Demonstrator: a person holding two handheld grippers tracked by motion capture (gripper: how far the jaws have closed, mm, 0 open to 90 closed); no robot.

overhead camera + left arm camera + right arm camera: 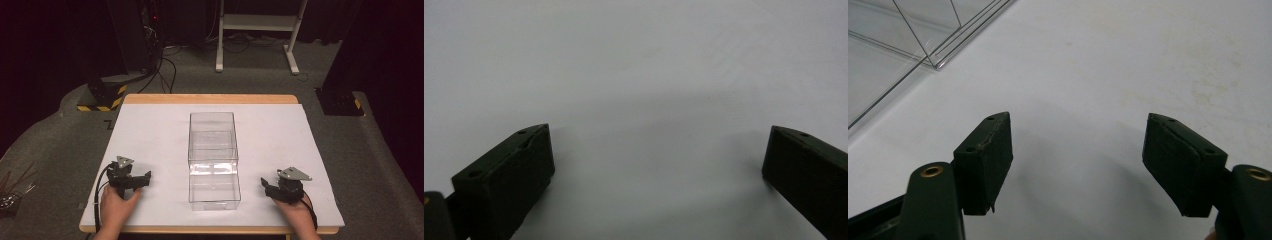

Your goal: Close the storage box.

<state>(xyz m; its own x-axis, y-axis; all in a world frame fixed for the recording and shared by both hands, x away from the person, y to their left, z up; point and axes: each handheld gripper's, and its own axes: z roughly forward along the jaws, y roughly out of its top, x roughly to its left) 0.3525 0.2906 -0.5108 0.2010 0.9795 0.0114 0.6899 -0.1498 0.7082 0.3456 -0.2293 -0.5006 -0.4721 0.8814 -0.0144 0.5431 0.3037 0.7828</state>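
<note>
A clear plastic box (212, 155) stands in the middle of the white table sheet (150, 130), with a long part at the back and a shorter part at the front. My left gripper (142, 179) rests on the sheet to the left of the box, jaws pointing toward it. In the left gripper view my left gripper (659, 131) is open over bare white sheet. My right gripper (267, 186) rests to the right of the box, also pointing at it. In the right gripper view my right gripper (1078, 120) is open with nothing between its jaws, and a corner of the box (908, 30) lies to the upper left.
The wooden table edge (210, 99) borders the sheet at the back. On the grey floor beyond stand a white frame (257, 30) and dark equipment with cables (150, 45). A black stand base (340, 102) sits off the back right corner.
</note>
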